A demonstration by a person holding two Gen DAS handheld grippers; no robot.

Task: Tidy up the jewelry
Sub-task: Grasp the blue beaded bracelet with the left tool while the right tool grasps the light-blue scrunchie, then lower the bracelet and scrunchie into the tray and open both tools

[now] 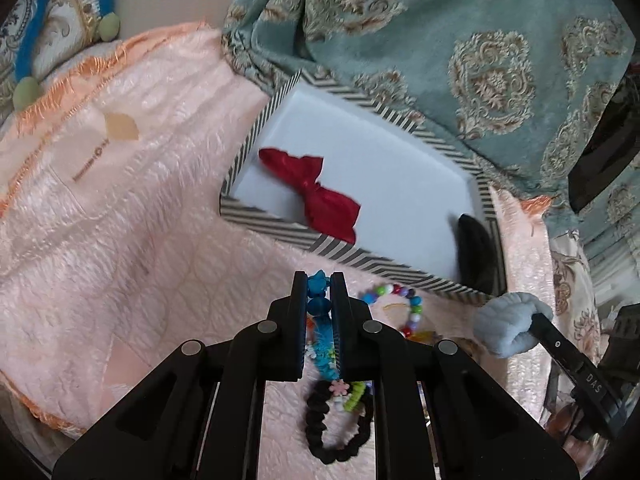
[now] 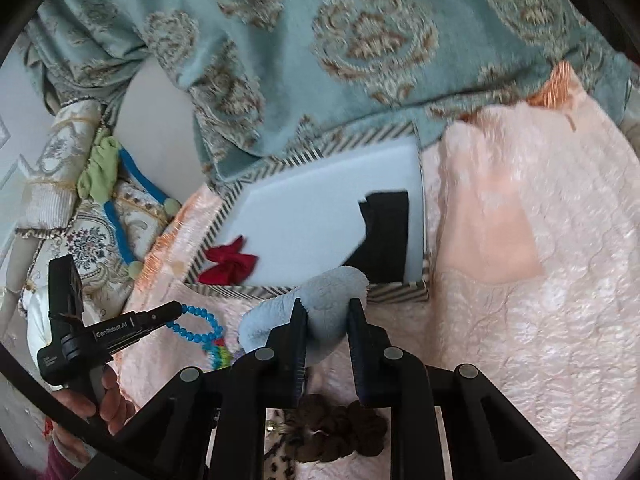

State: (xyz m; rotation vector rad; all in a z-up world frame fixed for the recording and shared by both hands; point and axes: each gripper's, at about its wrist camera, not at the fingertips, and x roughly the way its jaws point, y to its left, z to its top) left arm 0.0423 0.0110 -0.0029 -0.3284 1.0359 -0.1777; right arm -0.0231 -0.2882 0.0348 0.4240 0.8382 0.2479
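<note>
A striped-rim box with a white floor holds a red bow and a black item; the box, the bow and the black item also show in the right wrist view. My left gripper is shut on a blue bead bracelet, just before the box's near rim; the bracelet hangs from the left gripper in the right wrist view. My right gripper is shut on a light blue fluffy scrunchie, seen too from the left wrist.
A multicolour bead bracelet and a black scrunchie lie on the pink quilt. A dark brown scrunchie lies under my right gripper. A teal patterned blanket is heaped behind the box.
</note>
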